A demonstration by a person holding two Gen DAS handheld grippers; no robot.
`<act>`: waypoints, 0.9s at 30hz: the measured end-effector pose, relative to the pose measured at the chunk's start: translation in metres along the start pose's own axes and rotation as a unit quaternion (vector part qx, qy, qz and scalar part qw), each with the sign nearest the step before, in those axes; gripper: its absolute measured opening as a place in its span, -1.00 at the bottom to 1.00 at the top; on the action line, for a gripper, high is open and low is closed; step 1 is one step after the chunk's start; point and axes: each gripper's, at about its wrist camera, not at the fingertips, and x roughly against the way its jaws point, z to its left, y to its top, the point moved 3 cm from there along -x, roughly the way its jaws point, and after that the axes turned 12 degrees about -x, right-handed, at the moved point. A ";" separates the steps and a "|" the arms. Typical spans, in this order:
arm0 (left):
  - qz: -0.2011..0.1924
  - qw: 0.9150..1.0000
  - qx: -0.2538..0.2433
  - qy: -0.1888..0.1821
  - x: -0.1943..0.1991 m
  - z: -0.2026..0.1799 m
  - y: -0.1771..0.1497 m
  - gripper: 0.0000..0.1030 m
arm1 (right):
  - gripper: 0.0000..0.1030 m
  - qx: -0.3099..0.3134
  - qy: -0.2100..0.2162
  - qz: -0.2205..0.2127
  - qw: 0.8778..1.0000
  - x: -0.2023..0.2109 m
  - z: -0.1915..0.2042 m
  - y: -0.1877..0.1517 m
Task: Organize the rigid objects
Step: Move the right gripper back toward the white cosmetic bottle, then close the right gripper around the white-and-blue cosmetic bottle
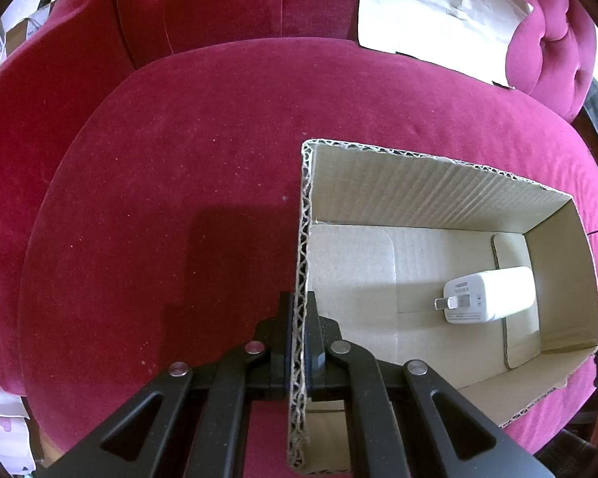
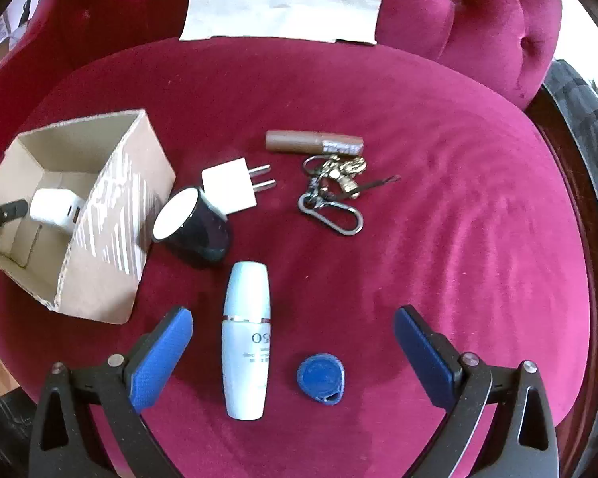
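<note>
Between right gripper (image 2: pixel 291 342) splayed pads: white lotion bottle (image 2: pixel 245 338), long axis near-to-far (left gripper (image 1: pixel 299 318) clenched on cardboard box (image 1: pixel 303 239) wall).

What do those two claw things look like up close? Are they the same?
Nearly. Both are black plastic, with slotted linkage arms joined by round silver pins. The right gripper has flat fingers faced with textured blue pads. The left gripper looks black all over; its pads are hidden. No cables or sleeves show.

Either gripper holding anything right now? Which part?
The left gripper is clamped on the cardboard box, pinching the top edge of its side wall. The right gripper is open and empty, above the white bottle.
</note>
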 end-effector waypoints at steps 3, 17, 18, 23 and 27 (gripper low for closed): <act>0.000 1.000 0.000 0.000 0.000 0.001 0.000 -0.92 | 0.99 -0.001 0.004 0.007 1.000 -0.005 0.001 -0.002; 0.000 1.000 0.000 0.000 -0.001 0.000 0.000 -0.92 | 0.14 -0.001 0.033 0.020 0.999 -0.010 0.012 -0.007; 0.000 1.000 0.000 0.000 0.000 0.000 0.000 -0.92 | -0.10 -0.003 0.035 0.021 0.999 -0.011 0.012 -0.007; 0.000 1.000 0.000 0.000 0.000 0.000 0.000 -0.92 | -0.48 -0.023 0.056 0.023 0.998 -0.009 0.007 -0.004; 0.000 1.000 0.000 0.000 0.000 0.000 0.000 -0.92 | -0.48 -0.029 0.051 0.023 0.998 -0.008 0.003 -0.002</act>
